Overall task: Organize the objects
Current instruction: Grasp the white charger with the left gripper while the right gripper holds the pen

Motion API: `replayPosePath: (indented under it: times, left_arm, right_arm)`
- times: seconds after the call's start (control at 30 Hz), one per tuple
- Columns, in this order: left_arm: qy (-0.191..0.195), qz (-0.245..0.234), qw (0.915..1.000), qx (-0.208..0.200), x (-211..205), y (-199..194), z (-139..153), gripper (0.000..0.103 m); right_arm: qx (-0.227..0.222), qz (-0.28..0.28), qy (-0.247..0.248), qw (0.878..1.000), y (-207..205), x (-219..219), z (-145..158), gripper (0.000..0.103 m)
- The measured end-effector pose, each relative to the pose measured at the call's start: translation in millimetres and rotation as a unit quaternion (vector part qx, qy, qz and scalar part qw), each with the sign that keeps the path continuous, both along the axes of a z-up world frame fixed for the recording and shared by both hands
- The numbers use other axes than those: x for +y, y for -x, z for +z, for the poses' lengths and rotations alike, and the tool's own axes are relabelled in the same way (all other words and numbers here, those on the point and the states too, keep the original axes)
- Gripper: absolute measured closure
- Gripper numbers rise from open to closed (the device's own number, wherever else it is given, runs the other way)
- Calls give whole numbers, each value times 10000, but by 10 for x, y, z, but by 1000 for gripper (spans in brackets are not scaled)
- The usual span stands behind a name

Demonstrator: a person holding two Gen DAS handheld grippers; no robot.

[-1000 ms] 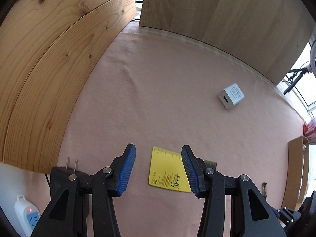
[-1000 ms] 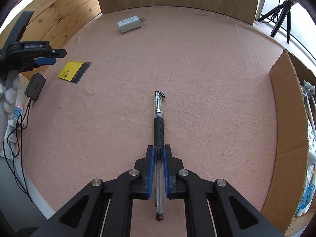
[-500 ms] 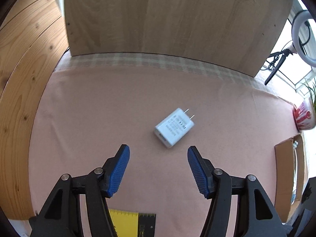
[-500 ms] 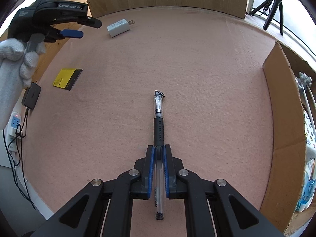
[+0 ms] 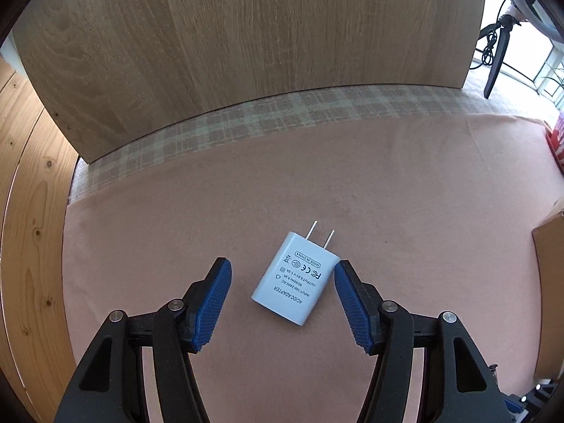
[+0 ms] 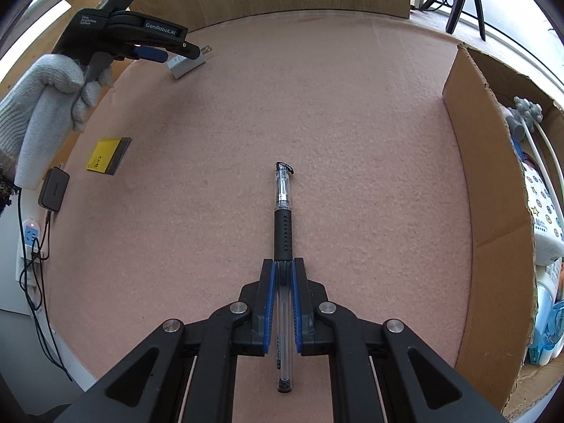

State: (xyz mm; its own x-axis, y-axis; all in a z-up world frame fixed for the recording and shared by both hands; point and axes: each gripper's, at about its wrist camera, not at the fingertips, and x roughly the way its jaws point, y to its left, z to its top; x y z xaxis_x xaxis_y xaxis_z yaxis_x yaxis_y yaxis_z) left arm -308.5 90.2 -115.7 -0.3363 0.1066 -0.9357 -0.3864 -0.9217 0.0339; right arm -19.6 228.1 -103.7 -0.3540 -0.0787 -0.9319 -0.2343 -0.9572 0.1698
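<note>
Left wrist view: the white adapter (image 5: 295, 283) is bracketed by the left gripper (image 5: 282, 308), fingers spread apart, bare tabletop (image 5: 405, 194) beyond it. A pen (image 6: 283, 232) is clamped by the right gripper (image 6: 283, 299); a cardboard box (image 6: 490, 190) is seen right of the pen.

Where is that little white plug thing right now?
The white power adapter lies flat on the pink mat between the open fingers of the left gripper, prongs pointing toward the wooden back board.

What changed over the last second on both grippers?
The left gripper moved from over the yellow card to the white charger, which now lies between its open fingers, not yet gripped. The right gripper stayed shut on the pen.
</note>
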Motion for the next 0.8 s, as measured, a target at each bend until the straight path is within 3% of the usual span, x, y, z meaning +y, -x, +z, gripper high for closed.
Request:
replayPosePath:
  times: [0.07, 0.1, 0.13, 0.23, 0.47, 0.63, 0.73, 0.8]
  left_arm:
    - [-90, 81, 9999, -83, 0, 24, -20, 46]
    - [-126, 82, 9997, -167, 4, 28, -42, 60]
    - [-65, 99, 9997, -204, 9, 26, -68, 64]
    - [12, 104, 9998, -185, 13, -33, -118, 65]
    - [-516, 425, 9975, -220, -159, -357, -103, 65]
    - [-639, 437, 9969, -165, -185, -849, -86, 65]
    - [-514, 357, 9980, -29, -108, -1272, -96, 65]
    - [-733, 468, 9962, -71, -120, -1535, -87, 65]
  right_arm:
    - [12, -15, 34, 10000, 12, 7, -2, 95]
    - [13, -14, 35, 10000, 21, 4, -4, 95]
    - [15, -9, 30, 10000, 29, 6, -5, 95]
    - [30, -5, 30, 10000, 39, 6, -8, 95]
    - [105, -25, 181, 9998, 19, 58, -12, 95]
    - [144, -28, 306, 9994, 12, 97, -16, 95]
    - [175, -44, 397, 9990, 4, 124, -20, 95]
    - [187, -48, 447, 9988, 1, 138, -22, 95]
